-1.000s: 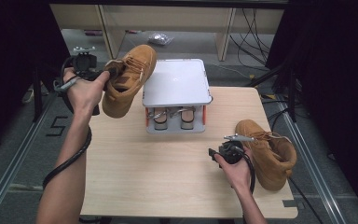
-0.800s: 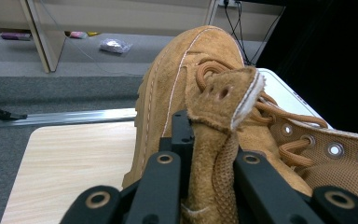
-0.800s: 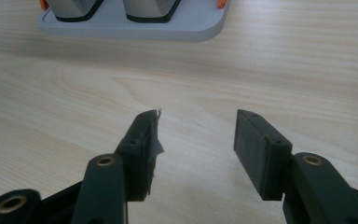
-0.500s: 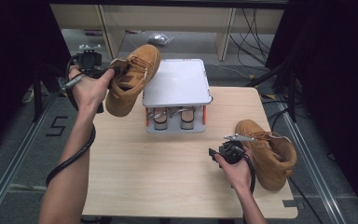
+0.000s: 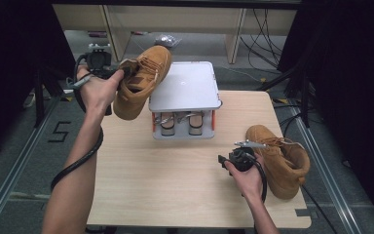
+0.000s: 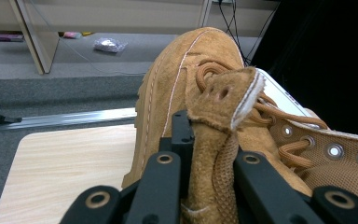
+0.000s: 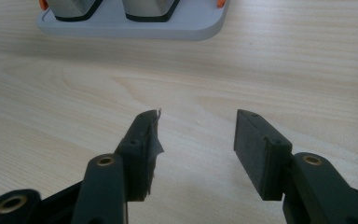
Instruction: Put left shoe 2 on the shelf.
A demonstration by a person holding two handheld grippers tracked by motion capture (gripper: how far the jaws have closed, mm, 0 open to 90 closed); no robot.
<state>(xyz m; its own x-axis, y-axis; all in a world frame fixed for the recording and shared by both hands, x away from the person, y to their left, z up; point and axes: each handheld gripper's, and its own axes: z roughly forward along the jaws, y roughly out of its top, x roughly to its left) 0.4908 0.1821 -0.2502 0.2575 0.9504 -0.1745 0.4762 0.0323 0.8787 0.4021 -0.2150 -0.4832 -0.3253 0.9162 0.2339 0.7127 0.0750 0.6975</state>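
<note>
Above the table's left edge, left gripper (image 5: 108, 73) apparently clamps boot (image 5: 143, 80).

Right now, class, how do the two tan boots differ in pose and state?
The left boot hangs in the air, tilted, its tongue pinched in the left tool; the right boot rests upright on the table, untouched beside the open right tool. Both are tan suede, laced.

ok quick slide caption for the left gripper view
Left gripper clamps the tongue of a tan suede boot held above the wooden table.
</note>
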